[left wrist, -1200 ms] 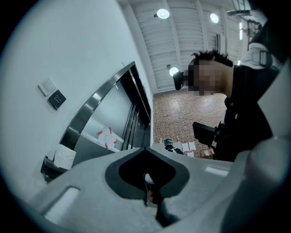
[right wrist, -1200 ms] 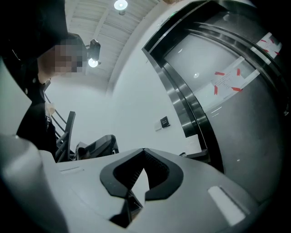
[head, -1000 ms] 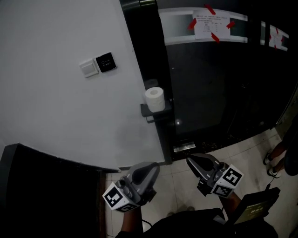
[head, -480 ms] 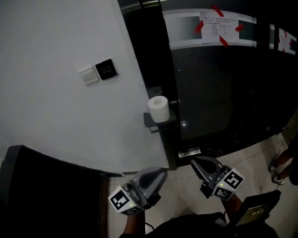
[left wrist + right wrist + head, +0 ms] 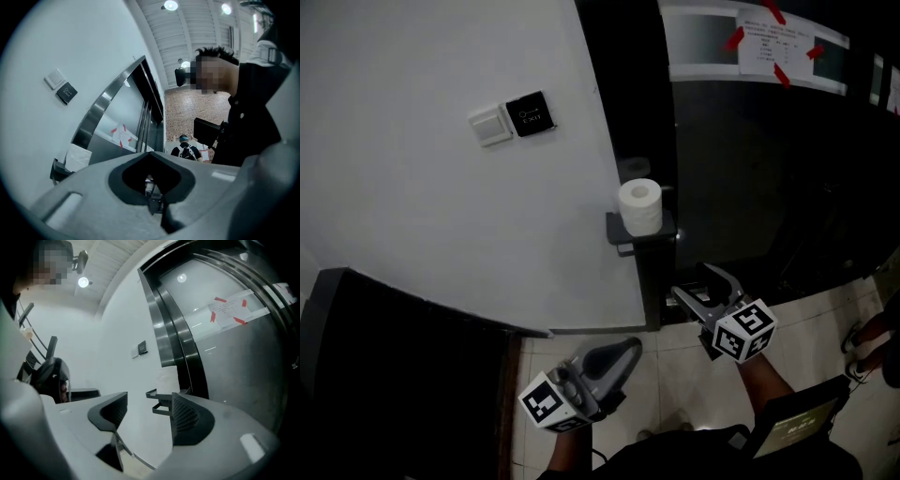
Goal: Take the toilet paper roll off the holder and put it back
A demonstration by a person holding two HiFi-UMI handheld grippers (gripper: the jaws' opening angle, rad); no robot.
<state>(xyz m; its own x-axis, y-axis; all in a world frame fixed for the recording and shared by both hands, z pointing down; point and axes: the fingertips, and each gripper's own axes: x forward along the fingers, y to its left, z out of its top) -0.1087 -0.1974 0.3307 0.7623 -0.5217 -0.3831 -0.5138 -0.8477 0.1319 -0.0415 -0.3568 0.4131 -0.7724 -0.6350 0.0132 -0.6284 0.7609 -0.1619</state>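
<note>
Standing on end with its core hole facing up, the toilet paper roll (image 5: 639, 205) rests on the small dark holder (image 5: 643, 238) near the centre of the head view, right where the white wall (image 5: 441, 244) meets the dark glass panel (image 5: 741, 187). Below and to the right of it, the right hand-held gripper (image 5: 694, 281) points toward the holder without touching it. Its jaws have just been opening and now stand apart with nothing between them; in the right gripper view the roll and holder show beyond the gap. The left hand-held gripper (image 5: 623, 352) sits at the lower middle of the frame, well apart from the roll, its jaws clenched together on nothing. The roll probably weighs very little and is soft: the wound paper would dent under a hard squeeze, and a loose end could unwind. The best grip is likely across its round sides at mid-height, closing only until the paper just gives, then lifting straight up clear of the holder.
</note>
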